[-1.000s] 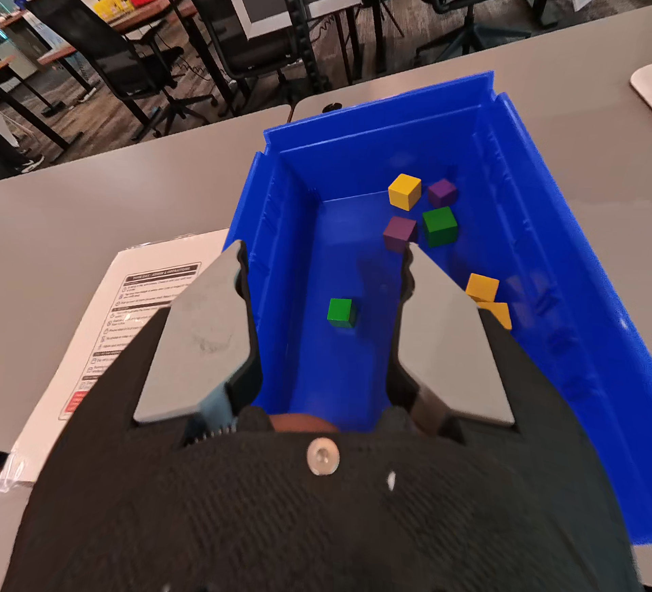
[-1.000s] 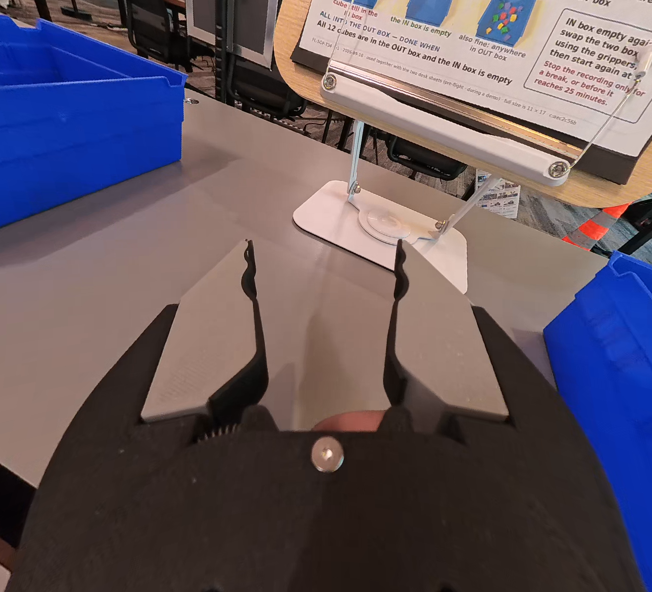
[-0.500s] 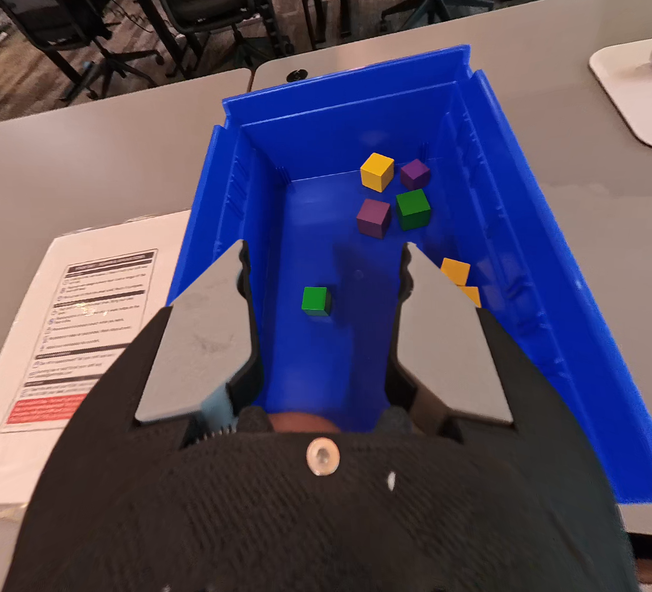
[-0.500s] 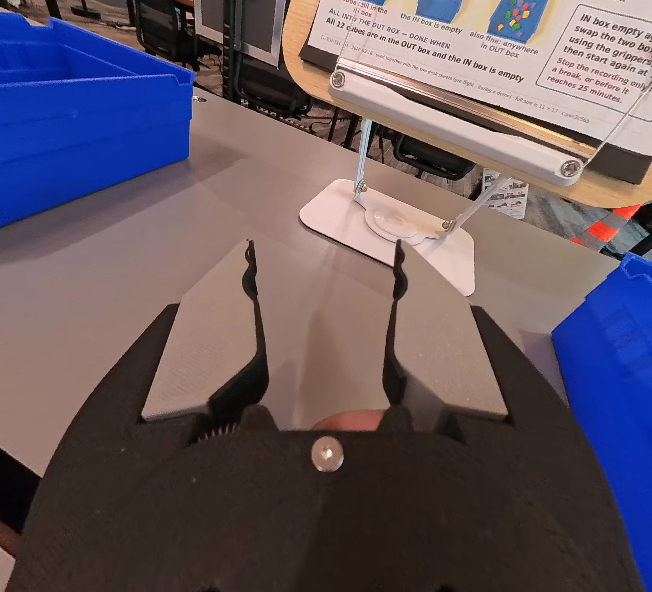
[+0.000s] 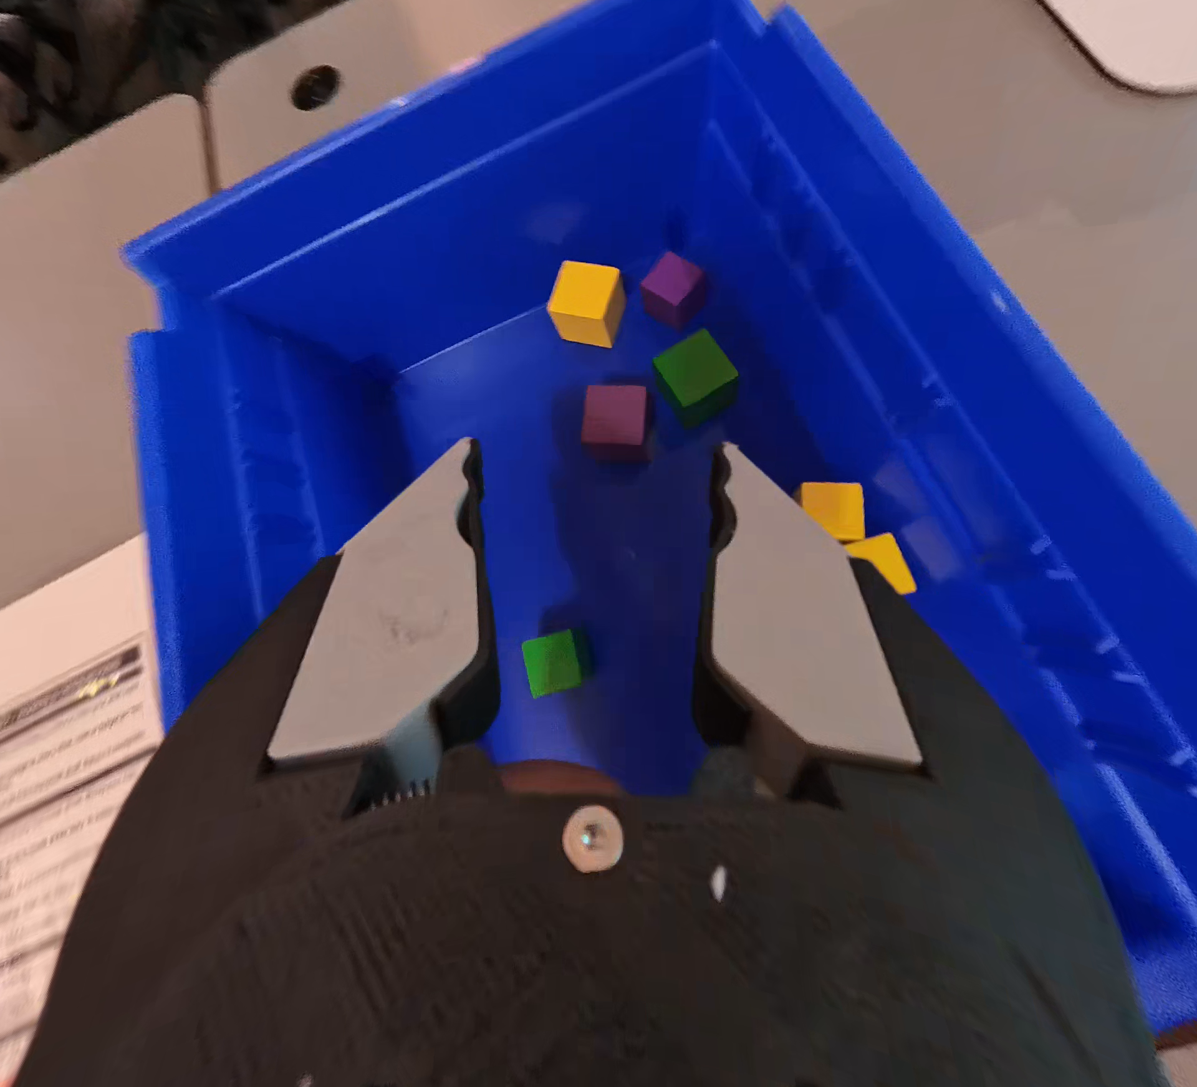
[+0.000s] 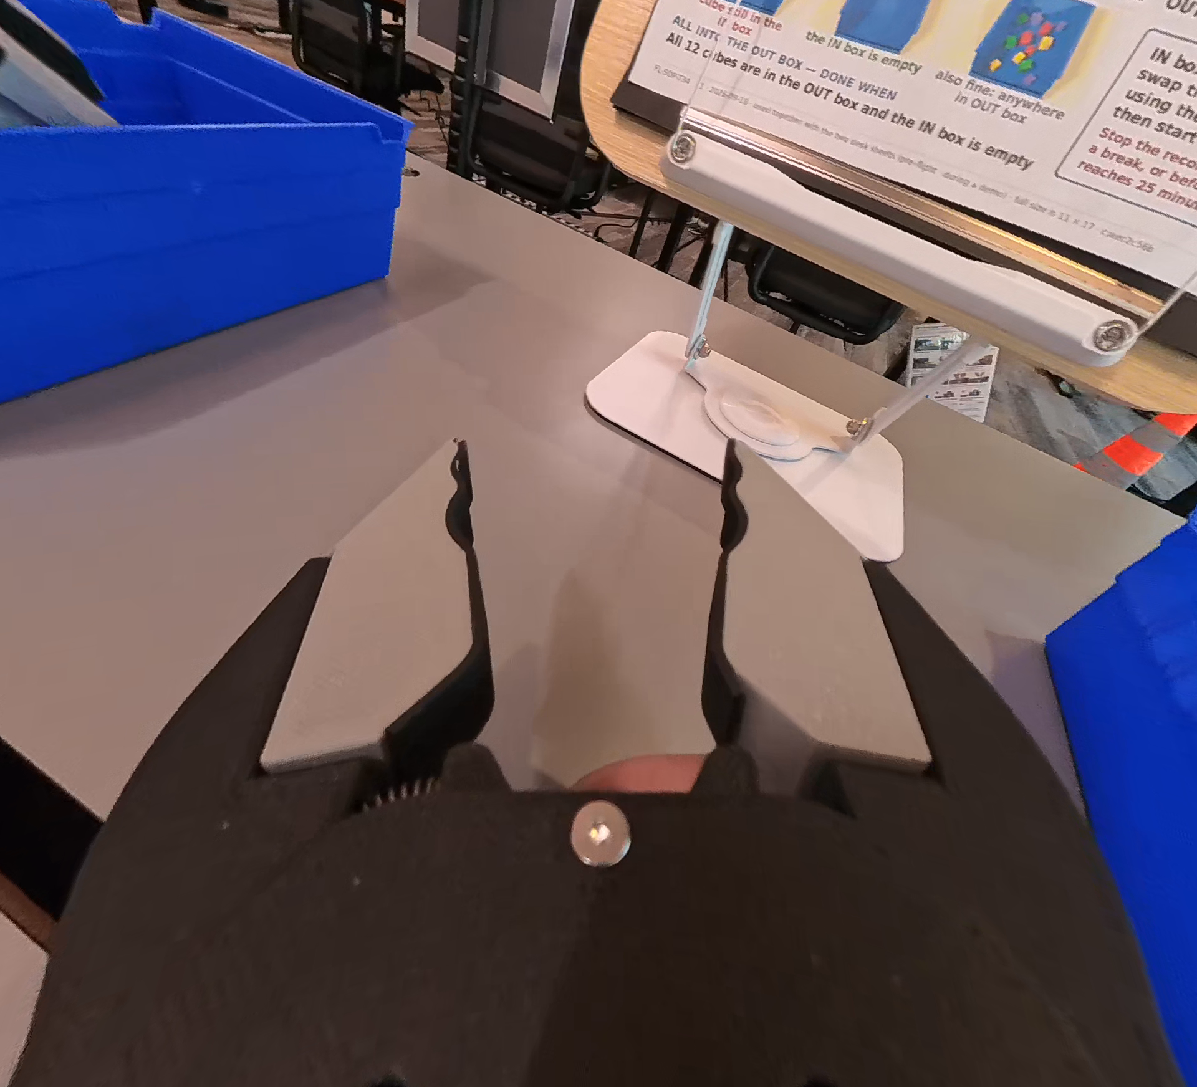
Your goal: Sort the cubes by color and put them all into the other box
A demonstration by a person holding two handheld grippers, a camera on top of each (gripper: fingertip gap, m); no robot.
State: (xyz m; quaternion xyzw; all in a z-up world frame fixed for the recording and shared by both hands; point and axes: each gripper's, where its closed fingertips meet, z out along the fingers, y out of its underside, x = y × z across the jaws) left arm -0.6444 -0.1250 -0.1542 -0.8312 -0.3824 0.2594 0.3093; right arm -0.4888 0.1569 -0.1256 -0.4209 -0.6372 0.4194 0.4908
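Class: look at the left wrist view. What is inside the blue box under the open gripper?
The blue box holds seven visible cubes: three yellow, two purple, two green. The left gripper covers the near floor, so more may hide there.

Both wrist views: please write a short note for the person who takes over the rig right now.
Left tongs: open, empty, above the blue box with the cubes.
Right tongs: open, empty, over the bare grey table between the boxes.
Cubes visible in that box: a near green cube between the left fingers, a purple cube, a far green cube, a far purple cube, a far yellow cube, and two yellow cubes by the right wall.
The other blue box shows only a corner; its contents are hidden.
Done: cannot tell. Left: move at least these seven, by colour.
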